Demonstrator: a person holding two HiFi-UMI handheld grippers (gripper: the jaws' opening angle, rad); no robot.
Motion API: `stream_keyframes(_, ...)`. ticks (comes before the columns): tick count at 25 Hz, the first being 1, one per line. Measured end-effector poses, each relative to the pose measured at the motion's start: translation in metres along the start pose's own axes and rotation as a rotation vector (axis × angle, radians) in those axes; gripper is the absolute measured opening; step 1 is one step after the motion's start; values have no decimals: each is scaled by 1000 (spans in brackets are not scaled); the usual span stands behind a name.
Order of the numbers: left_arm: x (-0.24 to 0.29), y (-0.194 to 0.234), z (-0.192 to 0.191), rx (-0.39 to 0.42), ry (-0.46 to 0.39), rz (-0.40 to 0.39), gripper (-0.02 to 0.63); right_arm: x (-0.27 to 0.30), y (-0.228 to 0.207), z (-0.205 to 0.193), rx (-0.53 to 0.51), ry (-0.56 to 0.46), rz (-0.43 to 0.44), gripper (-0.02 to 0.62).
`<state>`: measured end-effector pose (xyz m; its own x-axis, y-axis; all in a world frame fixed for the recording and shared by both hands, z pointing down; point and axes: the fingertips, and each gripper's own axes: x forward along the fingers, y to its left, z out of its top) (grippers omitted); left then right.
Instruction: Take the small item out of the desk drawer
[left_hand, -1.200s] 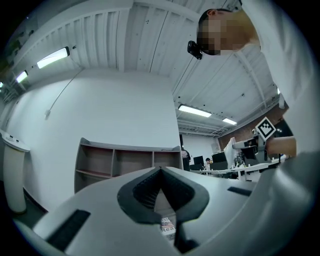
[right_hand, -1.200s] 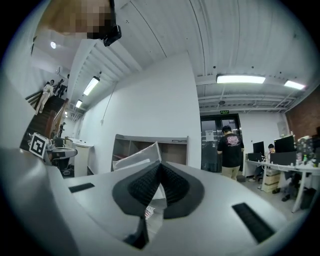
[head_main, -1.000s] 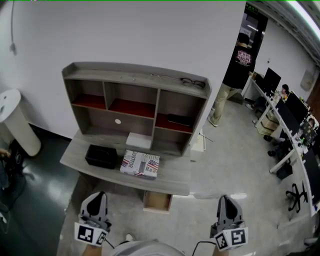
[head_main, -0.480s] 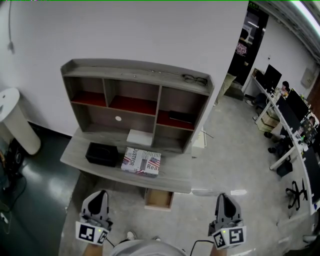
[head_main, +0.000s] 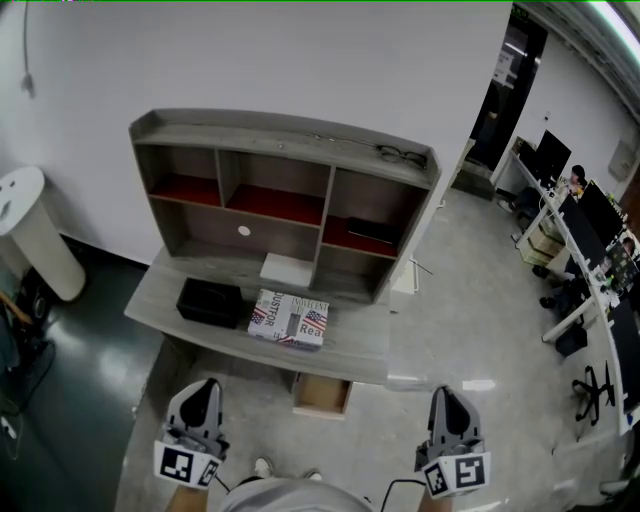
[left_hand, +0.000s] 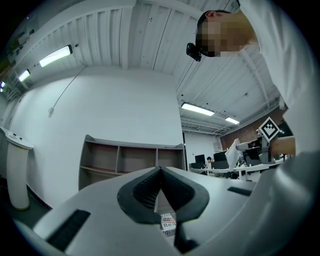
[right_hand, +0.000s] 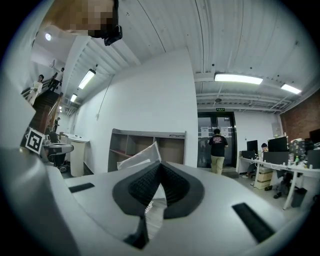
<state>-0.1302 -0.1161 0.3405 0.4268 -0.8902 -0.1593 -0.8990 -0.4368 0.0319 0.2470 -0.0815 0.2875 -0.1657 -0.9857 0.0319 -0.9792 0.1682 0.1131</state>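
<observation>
Grey moulded plastic forms the left gripper (left_hand: 160, 170), lower left in the head view, its ribbed black pads closed together on nothing. At centre frame, a grey wood-grain desk (head_main: 352, 346) carries a cubbyhole shelf unit (head_main: 285, 131) with red-lined ledges, a matte black box (head_main: 210, 302) and a flag-printed rectangular box (head_main: 290, 320), and below its front edge the pale wooden drawer (head_main: 321, 396) stands open. At lower right, the right gripper (right_hand: 159, 164) has its pads pinched on a crinkly white packet (right_hand: 140, 156), whose flat pointed corner sticks up beyond the tips, well apart from the drawer.
</observation>
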Motion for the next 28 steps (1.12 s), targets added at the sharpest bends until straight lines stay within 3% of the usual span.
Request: stream_keyframes(28,-11,4,-11,-25,32,0,18,4,29,-2,-53,24,56,23)
